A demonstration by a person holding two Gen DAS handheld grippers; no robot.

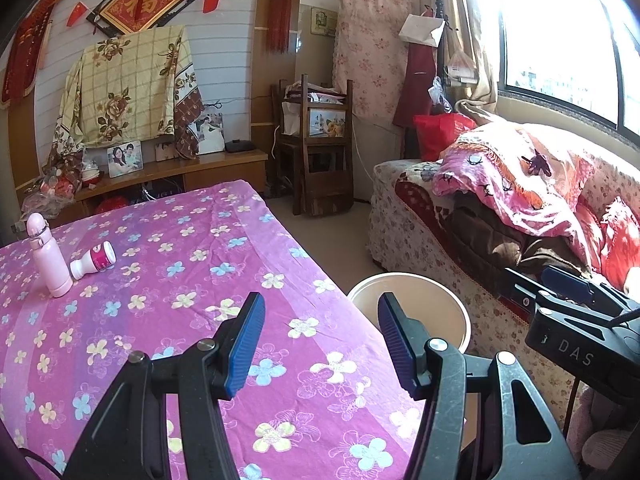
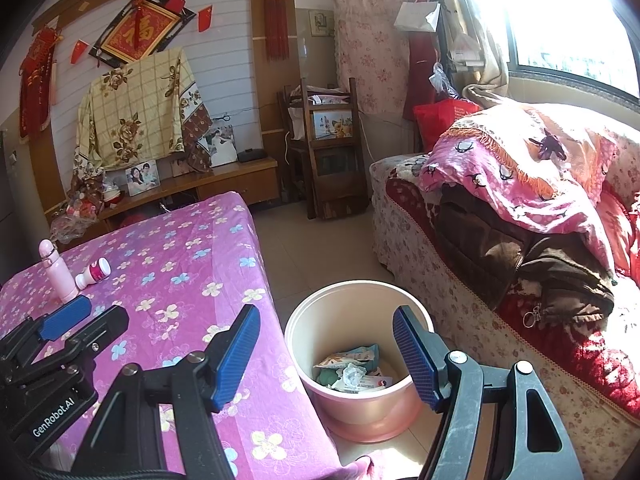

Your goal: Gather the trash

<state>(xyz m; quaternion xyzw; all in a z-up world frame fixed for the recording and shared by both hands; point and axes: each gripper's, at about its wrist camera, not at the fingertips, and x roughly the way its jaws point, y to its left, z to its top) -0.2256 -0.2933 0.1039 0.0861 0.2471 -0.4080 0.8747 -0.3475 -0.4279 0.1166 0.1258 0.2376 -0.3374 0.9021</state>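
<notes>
We find the bin (image 2: 352,360) on the floor, right of the worktop (image 1: 200,280), already holding crumpled wrappers (image 2: 352,368) at its bottom; we judge most collecting done. Left on the worktop, far left: a small white bottle (image 1: 94,260) with a pink label lying on its side, likely trash, touching or just beside an upright pink flask (image 1: 48,256). The left gripper (image 1: 320,344) and right gripper (image 2: 326,356) both stand released, nothing between their jaws. Bin: smooth, round, pinkish-cream plastic. Worktop cloth: soft, slightly creased, magenta floral. Gripper pads: ribbed, blue.
</notes>
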